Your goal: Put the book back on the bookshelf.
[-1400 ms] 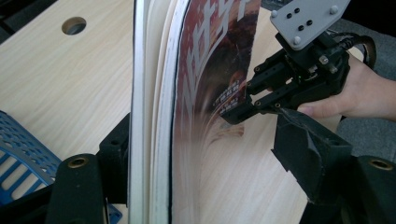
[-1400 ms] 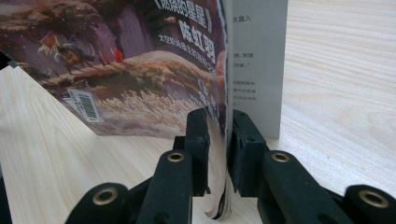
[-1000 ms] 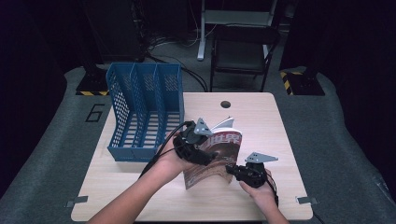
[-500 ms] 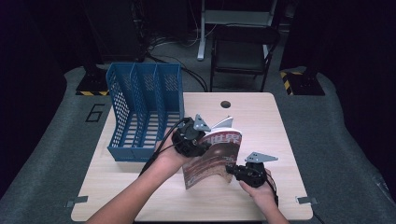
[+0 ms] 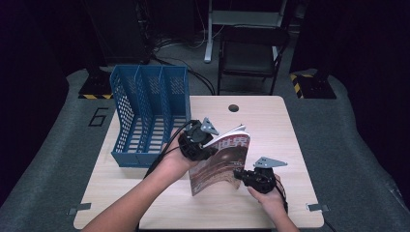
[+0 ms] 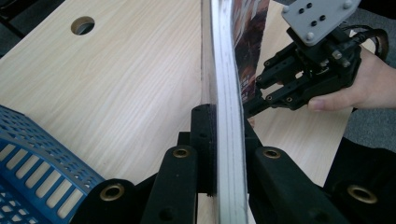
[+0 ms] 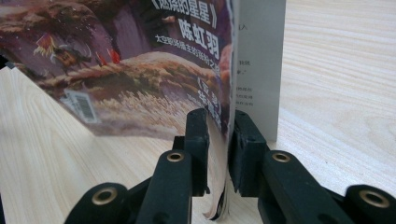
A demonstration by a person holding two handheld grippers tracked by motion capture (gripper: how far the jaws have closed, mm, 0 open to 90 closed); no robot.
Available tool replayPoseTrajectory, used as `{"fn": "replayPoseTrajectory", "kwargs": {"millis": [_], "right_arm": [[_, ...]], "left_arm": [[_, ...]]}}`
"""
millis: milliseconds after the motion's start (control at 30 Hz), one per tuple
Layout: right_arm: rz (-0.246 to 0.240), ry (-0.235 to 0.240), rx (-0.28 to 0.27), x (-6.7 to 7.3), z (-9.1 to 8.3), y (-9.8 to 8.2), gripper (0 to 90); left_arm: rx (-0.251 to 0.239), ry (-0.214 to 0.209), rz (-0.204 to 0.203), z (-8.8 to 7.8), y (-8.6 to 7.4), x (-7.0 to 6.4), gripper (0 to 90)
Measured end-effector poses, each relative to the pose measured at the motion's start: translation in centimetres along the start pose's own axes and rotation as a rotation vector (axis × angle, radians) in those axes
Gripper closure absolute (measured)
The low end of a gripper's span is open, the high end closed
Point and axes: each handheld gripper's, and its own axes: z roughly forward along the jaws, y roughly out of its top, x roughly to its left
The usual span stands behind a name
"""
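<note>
A magazine (image 5: 223, 159) with a brown illustrated cover stands on edge, tilted, on the wooden table (image 5: 270, 130). My left gripper (image 5: 210, 146) is at its upper left edge. Its jaws have just been closing and now press on the page block (image 6: 227, 70) from both sides. My right gripper (image 5: 240, 174) holds the lower right part of the magazine. In the right gripper view its pads are shut on the cover and some pages (image 7: 140, 70), with a white inner page standing behind. The left gripper view also shows the right gripper (image 6: 254, 103) farther off, held by a hand.
A blue three-slot file rack (image 5: 150, 111) stands on the table's left side, close to my left hand. A round cable hole (image 5: 234, 108) sits near the far edge. A chair (image 5: 251, 53) stands behind the table. Bare wood lies to the right and front.
My left gripper's jaws have closed onto the magazine's edge. The right gripper and the magazine have stayed about where they were.
</note>
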Motion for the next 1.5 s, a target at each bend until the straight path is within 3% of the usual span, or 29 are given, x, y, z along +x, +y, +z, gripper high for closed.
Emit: {"fn": "replayPoseTrajectory", "kwargs": {"millis": [433,700,800,1000,1267,1500], "right_arm": [[0.005,0.006,0.002,-0.1,0.0,0.1,78.1],[0.026,0.025,-0.033,0.1,-0.1,0.3,75.1],[0.032,0.041,-0.043,0.1,-0.3,0.3,73.2],[0.056,0.027,-0.047,-0.2,-0.3,0.3,65.3],[0.066,0.012,-0.043,-0.5,-0.2,0.2,64.6],[0.074,0.012,-0.038,-0.7,-0.2,0.1,64.0]], "left_arm": [[0.009,-0.025,-0.010,-0.1,0.2,0.1,84.1],[0.016,-0.027,-0.006,-1.1,0.9,0.4,84.1],[0.006,-0.027,-0.024,-1.3,1.1,0.7,84.1],[-0.012,-0.032,-0.082,-2.0,1.3,1.1,84.1],[-0.021,-0.033,-0.115,-2.7,1.5,1.3,84.1],[-0.025,-0.045,-0.191,-3.3,1.3,2.4,84.1]]}}
